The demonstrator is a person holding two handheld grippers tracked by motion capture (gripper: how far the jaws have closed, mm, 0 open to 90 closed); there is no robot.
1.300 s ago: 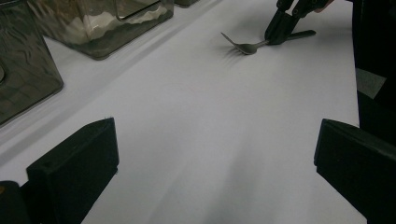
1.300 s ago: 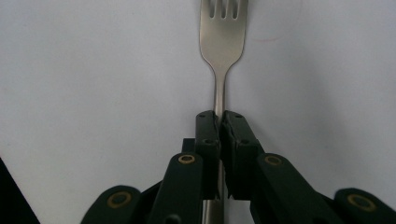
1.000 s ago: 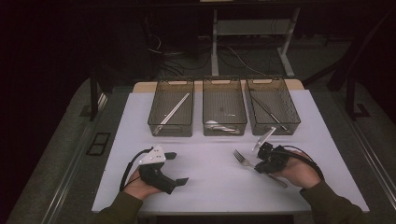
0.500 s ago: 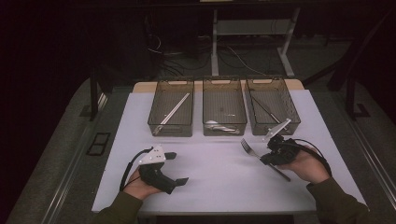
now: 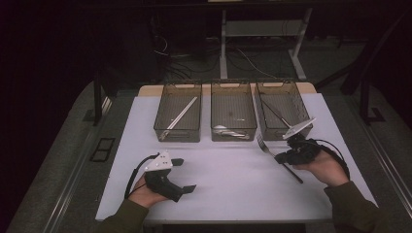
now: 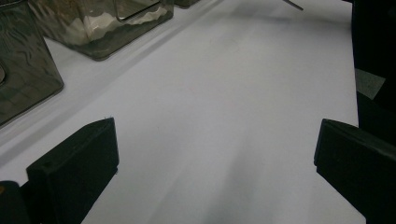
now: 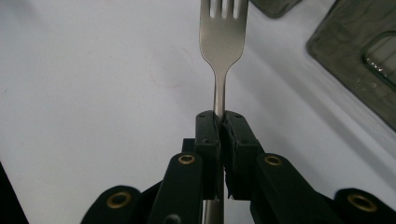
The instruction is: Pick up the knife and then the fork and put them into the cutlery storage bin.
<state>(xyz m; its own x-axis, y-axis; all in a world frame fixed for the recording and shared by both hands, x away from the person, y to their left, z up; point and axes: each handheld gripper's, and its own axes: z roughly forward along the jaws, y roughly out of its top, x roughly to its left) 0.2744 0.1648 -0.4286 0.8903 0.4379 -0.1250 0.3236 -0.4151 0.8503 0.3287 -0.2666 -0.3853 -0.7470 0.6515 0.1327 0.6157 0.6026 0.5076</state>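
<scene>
The fork (image 7: pixel 222 42) is clamped by its neck in the right claw (image 5: pixel 284 156), tines leading — off the surface (image 5: pixel 233 194) near its right edge, just short of the right-hand bin (image 5: pixel 283 110), likely its sorting slot. The left claw (image 5: pixel 182 174) rests near the front edge, jaws wide apart, holding nothing — seemingly waiting.

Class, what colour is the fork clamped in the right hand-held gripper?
Shiny silver metal; the fork shows best in the right gripper view.
</scene>
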